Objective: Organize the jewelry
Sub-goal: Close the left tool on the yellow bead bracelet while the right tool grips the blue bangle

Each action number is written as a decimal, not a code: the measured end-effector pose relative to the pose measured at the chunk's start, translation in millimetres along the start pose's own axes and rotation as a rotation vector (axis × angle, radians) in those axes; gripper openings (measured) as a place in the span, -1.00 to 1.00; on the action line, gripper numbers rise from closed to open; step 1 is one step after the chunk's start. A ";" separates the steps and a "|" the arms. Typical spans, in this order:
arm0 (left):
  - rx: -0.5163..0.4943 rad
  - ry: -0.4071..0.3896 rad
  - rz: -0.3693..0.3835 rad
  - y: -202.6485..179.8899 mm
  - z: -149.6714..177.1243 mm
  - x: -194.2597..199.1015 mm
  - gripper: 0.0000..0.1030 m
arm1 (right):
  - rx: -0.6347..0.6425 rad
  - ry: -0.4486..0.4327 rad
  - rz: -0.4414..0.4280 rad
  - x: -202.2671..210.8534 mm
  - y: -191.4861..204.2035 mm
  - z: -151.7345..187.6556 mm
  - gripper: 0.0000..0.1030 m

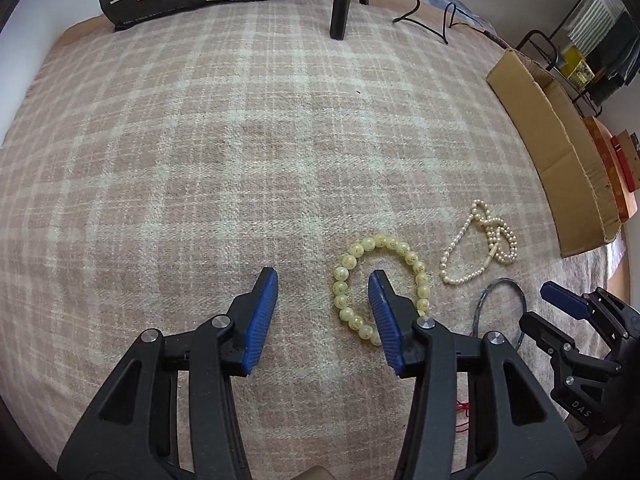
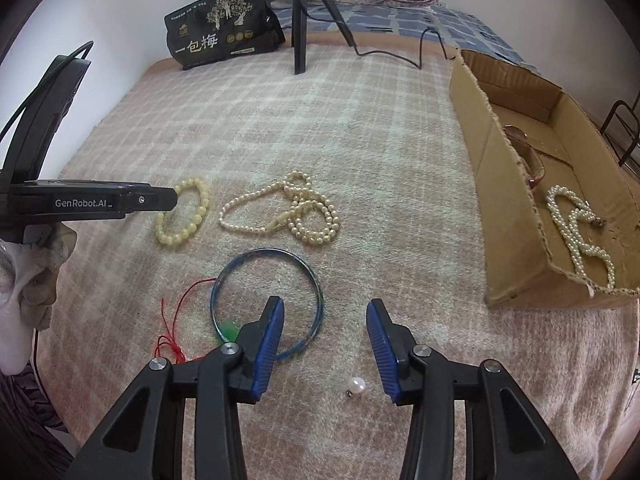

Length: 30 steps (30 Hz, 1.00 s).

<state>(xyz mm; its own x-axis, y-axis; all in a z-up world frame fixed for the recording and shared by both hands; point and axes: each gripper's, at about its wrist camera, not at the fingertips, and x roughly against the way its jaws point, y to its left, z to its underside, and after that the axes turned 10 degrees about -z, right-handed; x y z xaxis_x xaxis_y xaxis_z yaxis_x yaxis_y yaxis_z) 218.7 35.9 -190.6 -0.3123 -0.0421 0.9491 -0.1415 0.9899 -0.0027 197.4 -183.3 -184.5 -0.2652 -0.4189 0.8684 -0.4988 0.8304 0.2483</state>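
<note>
A yellow bead bracelet (image 1: pixel 380 286) of round, patterned beads lay in a ring on the plaid blanket (image 1: pixel 200 160), low and right of centre in the left wrist view; the left gripper (image 1: pixel 323 286) was spread wide, holding nothing, its right finger overlapping the ring. Right of it a pearl necklace (image 1: pixel 478 240) lay tangled, beside a thin blue bangle (image 1: pixel 498 300). Only the right wrist view showed a loose pearl (image 2: pixel 356 385) between the parted, empty fingers of the right gripper (image 2: pixel 325 314), a red cord (image 2: pixel 176 320), and a white pearl strand (image 2: pixel 580 232) inside the cardboard box (image 2: pixel 516 240) at the right edge. A black bag (image 2: pixel 220 28) and tripod (image 2: pixel 300 20) stood along the top.
</note>
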 end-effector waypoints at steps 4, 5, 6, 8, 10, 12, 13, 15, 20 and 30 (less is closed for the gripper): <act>-0.004 0.002 -0.002 1.3 -0.8 -3.1 -0.06 | -0.004 0.014 0.012 -5.3 0.9 -1.3 -0.14; -0.007 0.002 -0.004 1.1 -0.5 -3.7 -0.06 | -0.004 0.017 0.013 -6.0 1.4 -1.2 -0.14; -0.010 0.001 -0.005 0.6 -0.2 -4.1 -0.06 | -0.001 0.021 0.016 -6.9 2.2 -1.3 -0.13; -0.013 0.002 -0.005 1.2 -0.4 -4.6 -0.06 | 0.008 0.029 0.027 -8.7 3.8 -1.5 -0.13; -0.012 0.003 -0.005 1.4 -1.3 -5.6 -0.06 | 0.009 0.033 0.030 -10.0 4.3 -1.7 -0.13; -0.015 0.003 -0.009 1.6 -1.4 -5.8 -0.12 | 0.004 0.034 0.028 -10.9 3.5 -1.8 -0.13; -0.018 0.003 -0.015 1.7 -1.0 -6.1 -0.13 | 0.004 0.036 0.027 -11.1 3.0 -1.7 -0.13; -0.023 0.001 -0.018 2.3 -1.0 -7.1 -0.13 | 0.005 0.037 0.028 -11.3 2.8 -1.4 -0.13; -0.045 -0.016 -0.051 -0.1 0.1 -8.4 -0.26 | 0.019 0.042 0.037 -13.8 4.2 -1.3 -0.13; -0.038 -0.047 -0.068 2.7 -1.4 -7.1 -0.88 | 0.040 0.036 0.037 -17.5 7.2 -3.9 -0.86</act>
<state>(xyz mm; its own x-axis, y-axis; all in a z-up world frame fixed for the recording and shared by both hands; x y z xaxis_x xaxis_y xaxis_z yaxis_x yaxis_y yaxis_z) 221.8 39.1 -196.9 -0.3468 -0.1150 0.9308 -0.1290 0.9889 0.0742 201.7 -168.5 -196.3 -0.2543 -0.3744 0.8917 -0.5223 0.8292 0.1992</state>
